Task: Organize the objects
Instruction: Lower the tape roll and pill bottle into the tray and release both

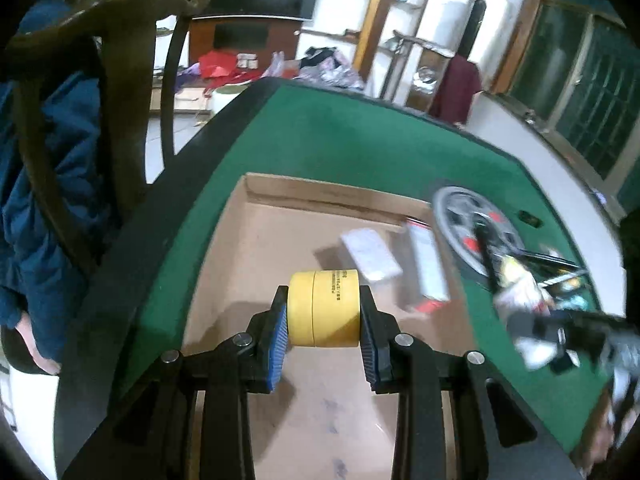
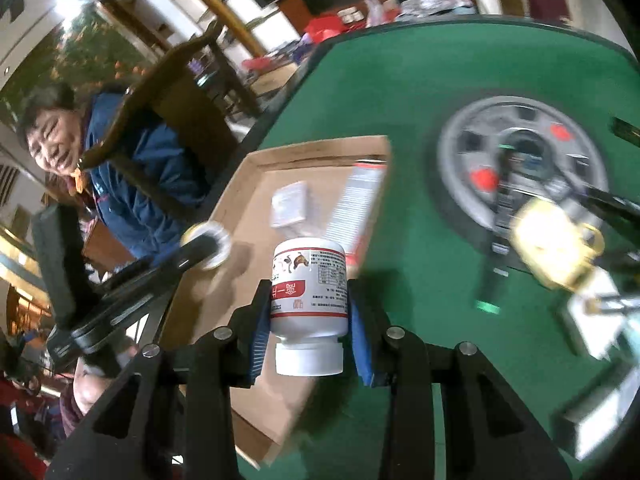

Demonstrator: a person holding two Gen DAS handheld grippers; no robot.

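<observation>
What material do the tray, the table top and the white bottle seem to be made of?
Tray: plain brown cardboard, matte, with folded low walls.
Table top: green felt-like cloth, matte, with a dark rim; the weave is not visible.
White bottle: probably plastic, smooth with a slight sheen, with a printed label and a white cap.

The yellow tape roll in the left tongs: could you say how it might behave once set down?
The yellow tape roll looks rigid, since the blue pads leave it undented. Being round, it may roll on its rim; laid flat in the cardboard box it should stay put.

Matt green felt bench [image 1: 360,136], matt brown cardboard box [image 1: 280,220], smooth yellow plastic tub [image 1: 324,304], glossy white plastic bottle [image 2: 308,320] bore a paper label, ribbed blue pads [image 1: 280,344] lined the jaws.
</observation>
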